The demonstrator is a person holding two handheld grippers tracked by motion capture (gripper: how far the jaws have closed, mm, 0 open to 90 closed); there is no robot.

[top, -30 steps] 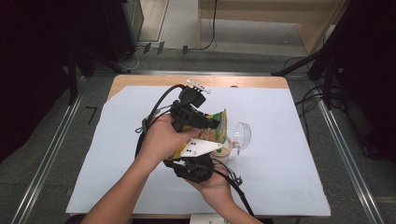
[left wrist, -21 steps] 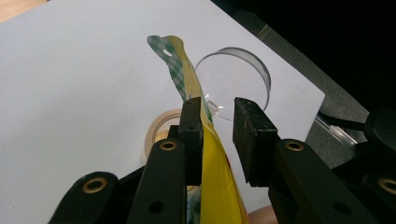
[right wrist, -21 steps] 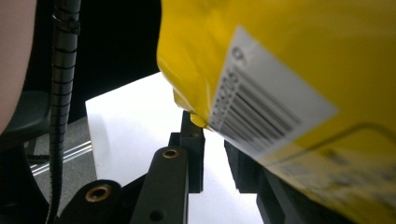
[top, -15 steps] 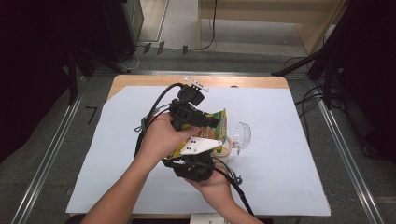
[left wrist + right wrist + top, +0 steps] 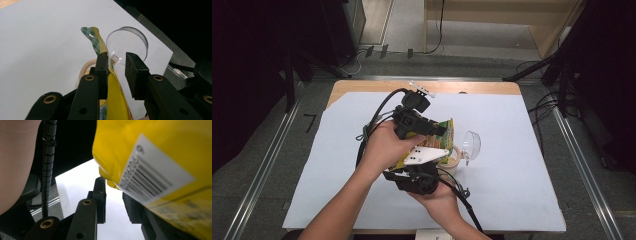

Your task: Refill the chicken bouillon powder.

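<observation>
We see both hands meeting over the middle of the white sheet (image 5: 337, 165) that covers the table, the left gripper (image 5: 414, 120) above and the right gripper (image 5: 417, 177) below. Between them we find a yellow packet (image 5: 439, 134) with a green edge. Just beside it we make out a roll of tape (image 5: 451, 159) and a clear round lid (image 5: 472, 145).
</observation>
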